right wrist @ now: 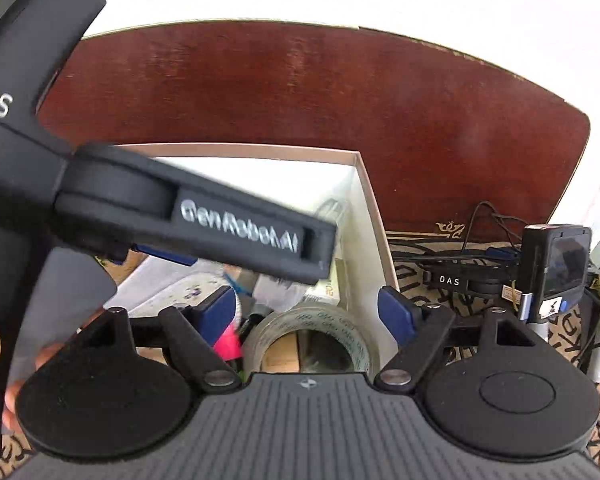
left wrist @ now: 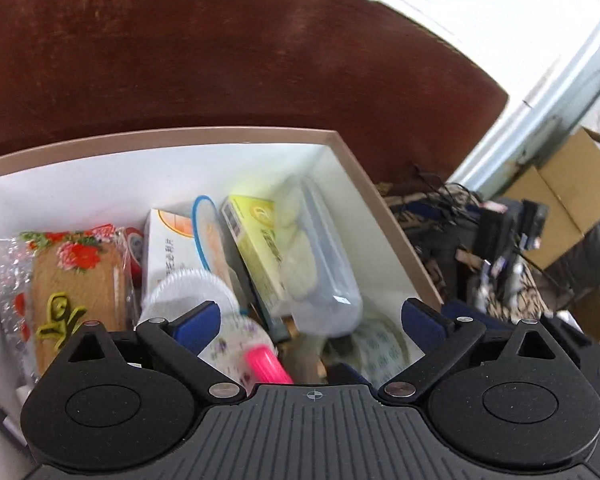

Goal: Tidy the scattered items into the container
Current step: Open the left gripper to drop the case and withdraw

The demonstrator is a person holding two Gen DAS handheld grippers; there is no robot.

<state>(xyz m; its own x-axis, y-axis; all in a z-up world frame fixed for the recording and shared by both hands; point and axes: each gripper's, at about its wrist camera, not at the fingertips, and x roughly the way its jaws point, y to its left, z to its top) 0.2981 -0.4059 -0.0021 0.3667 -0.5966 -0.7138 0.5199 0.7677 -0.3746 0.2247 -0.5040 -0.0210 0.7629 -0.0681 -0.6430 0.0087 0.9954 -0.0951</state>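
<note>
Left gripper (left wrist: 310, 316) hangs spread wide over the box (left wrist: 364, 184), nothing pinched, a pink marker (left wrist: 266, 364) low centre beneath it. Right gripper (right wrist: 308, 308) is spread too, empty, above the tape roll (right wrist: 312, 332) at lower centre.

Bright daylight, blown-out white background, fisheye-bent edges, slight motion blur.
</note>
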